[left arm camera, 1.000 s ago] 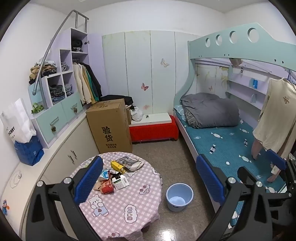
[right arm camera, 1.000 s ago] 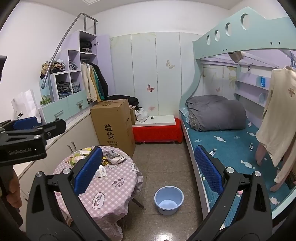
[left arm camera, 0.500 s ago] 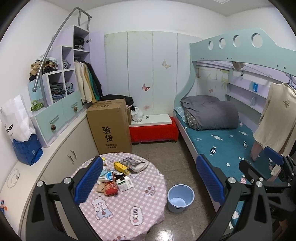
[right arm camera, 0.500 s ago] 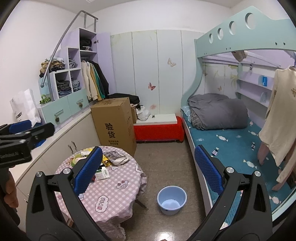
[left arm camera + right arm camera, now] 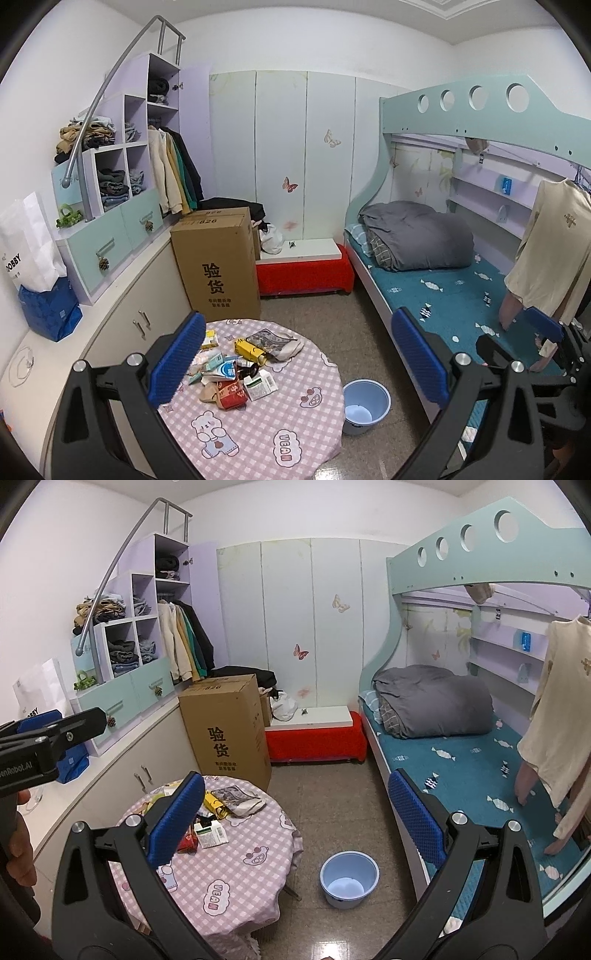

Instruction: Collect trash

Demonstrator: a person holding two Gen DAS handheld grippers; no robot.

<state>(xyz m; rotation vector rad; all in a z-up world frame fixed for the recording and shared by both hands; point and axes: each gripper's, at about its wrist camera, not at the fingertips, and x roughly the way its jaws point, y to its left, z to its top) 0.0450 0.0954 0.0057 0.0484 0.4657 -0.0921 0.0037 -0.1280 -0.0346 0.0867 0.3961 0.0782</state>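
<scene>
A pile of trash point(image 5: 236, 373), with cartons, wrappers and a yellow pack, lies on a round table with a pink checked cloth point(image 5: 280, 428). It also shows in the right wrist view point(image 5: 214, 823). A light blue bucket point(image 5: 365, 404) stands on the floor right of the table, and shows in the right wrist view point(image 5: 349, 878). My left gripper point(image 5: 299, 363) is open and empty, held above the table. My right gripper point(image 5: 295, 819) is open and empty, above the table's right edge. The left gripper's body point(image 5: 48, 742) shows at the left of the right wrist view.
A tall cardboard box point(image 5: 218, 266) stands behind the table. A red bench point(image 5: 303, 273) is against the back wall. A bunk bed point(image 5: 443, 280) with a grey quilt fills the right side. Cabinets and shelves point(image 5: 122, 229) line the left wall.
Both grippers have moved forward and tilted down a little, so the table and bucket sit closer and lower in view. Both stay open.
</scene>
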